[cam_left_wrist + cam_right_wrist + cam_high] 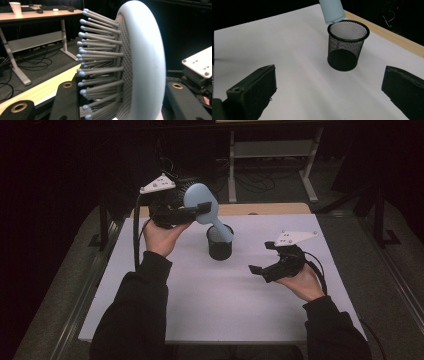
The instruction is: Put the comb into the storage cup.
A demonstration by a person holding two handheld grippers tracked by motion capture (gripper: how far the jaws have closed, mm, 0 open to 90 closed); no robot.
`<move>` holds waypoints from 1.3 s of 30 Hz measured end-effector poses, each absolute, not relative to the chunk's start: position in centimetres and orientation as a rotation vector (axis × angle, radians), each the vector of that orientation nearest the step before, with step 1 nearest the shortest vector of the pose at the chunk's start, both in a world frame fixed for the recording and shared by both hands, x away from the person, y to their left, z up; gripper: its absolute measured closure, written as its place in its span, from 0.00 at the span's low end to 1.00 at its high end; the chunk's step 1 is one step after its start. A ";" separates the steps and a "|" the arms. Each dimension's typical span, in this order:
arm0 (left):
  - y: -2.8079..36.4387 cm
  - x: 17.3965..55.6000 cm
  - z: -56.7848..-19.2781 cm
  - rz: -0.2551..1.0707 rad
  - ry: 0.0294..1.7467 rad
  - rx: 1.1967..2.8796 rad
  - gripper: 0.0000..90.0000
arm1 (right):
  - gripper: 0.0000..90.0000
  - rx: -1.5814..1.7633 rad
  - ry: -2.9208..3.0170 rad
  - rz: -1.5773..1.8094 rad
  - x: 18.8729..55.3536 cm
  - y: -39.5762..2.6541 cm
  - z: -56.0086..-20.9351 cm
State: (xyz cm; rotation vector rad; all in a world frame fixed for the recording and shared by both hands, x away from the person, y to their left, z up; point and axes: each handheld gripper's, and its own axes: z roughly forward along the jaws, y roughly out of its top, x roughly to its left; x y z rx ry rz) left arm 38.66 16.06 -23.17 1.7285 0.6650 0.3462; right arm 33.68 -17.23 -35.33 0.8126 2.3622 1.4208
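A pale blue hairbrush (201, 202) hangs tilted above the table with my left gripper (202, 210) shut on its oval head. In the left gripper view the two black jaws clamp the brush (146, 62) edge-on, and its grey bristles (100, 57) point left. The brush handle (332, 11) slants down, and its end hovers just over the far rim of a black mesh cup (347, 45). That cup (220, 247) stands upright on the white table top (200, 295). My right gripper (261, 257) is right of the cup, low over the table and open, with nothing between its jaws (329, 95).
A wooden desk edge (270, 209) runs behind the white surface. Farther back stands a table frame with white legs (310, 175), with cables on the floor beneath. A paper cup (15, 7) sits on a far desk.
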 end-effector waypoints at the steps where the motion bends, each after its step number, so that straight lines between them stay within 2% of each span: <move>1: 16.1 38.7 -23.2 0.346 0.667 1.725 0.57 | 0.00 0.815 2.361 1.423 33.6 -17.4 -35.4; 39: 15.1 43.4 -23.5 0.418 0.714 1.733 0.56 | 0.00 0.945 2.228 1.489 30.3 -23.5 -37.9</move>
